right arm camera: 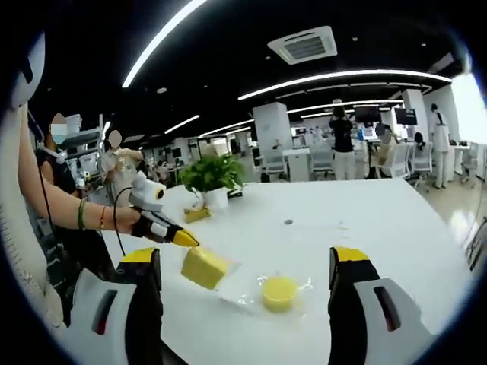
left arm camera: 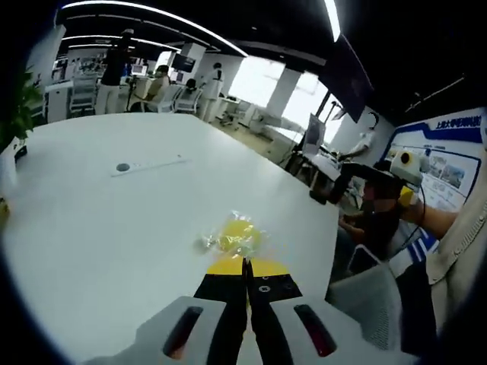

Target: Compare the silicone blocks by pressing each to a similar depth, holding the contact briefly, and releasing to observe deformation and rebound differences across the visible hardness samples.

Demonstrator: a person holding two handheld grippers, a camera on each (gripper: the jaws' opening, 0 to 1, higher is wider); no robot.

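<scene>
Pressing looks to be under way on the left side: in the left gripper view the left gripper [left arm camera: 245, 283] has its black, yellow-tipped jaws brought together with nothing between them, their tips over a rectangular yellow silicone block [left arm camera: 247, 265] at the near edge of the round white table [left arm camera: 114, 228], though whether they actually touch it I cannot tell. Closed jaws make a single blunt point, which suits prodding a soft sample rather than gripping it. Just beyond those tips lies a round yellow silicone block in a crinkled clear wrapper [left arm camera: 232, 236], apart from the jaws and seemingly the next sample to test. In the right gripper view the right gripper [right arm camera: 247, 277] hovers with its jaws spread wide and empty, probably held back to watch; the round wrapped block [right arm camera: 279, 292] sits on the table [right arm camera: 365, 220] between them, slightly toward the right jaw, and the rectangular block [right arm camera: 204, 267] lies just inside the left jaw, tilted, with the other gripper's yellow tip [right arm camera: 185, 239] at its upper edge. Farther off a potted green plant [right arm camera: 211, 176] stands near the table's far side, and people move about the office beyond.
</scene>
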